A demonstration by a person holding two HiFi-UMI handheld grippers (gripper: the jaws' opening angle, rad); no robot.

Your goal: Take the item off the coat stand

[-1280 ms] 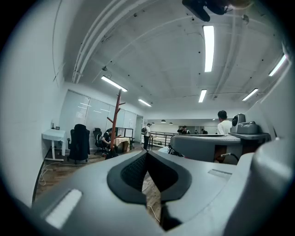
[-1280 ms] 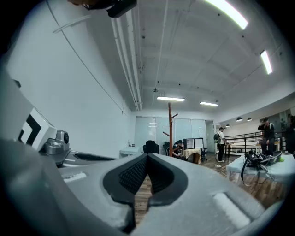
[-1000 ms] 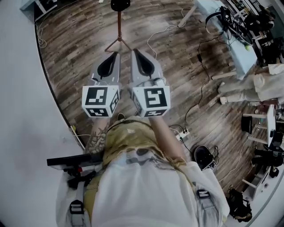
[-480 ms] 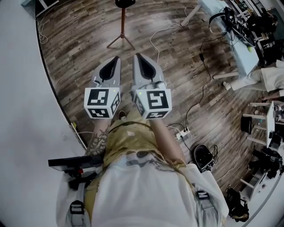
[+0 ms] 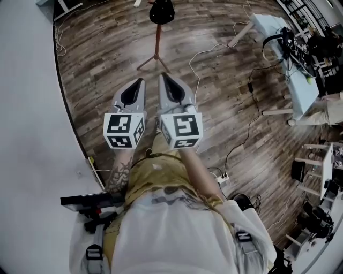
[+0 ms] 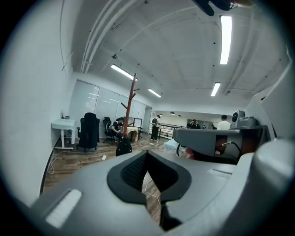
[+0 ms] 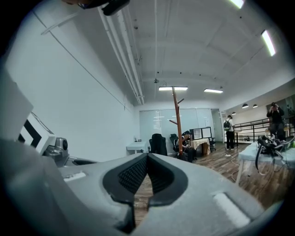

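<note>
Left gripper (image 5: pixel 140 81) and right gripper (image 5: pixel 163 76): two counted, held side by side short of the coat stand (image 5: pixel 157 43). Both pairs of jaws are pressed together, nothing between them. Since a second ago the stand has dropped lower and fuller into the head view. Ground is judged gained, reach not yet. One stand counted. One dark item (image 5: pixel 161 10) is hung on it, untouched, well apart from the jaws.
</note>
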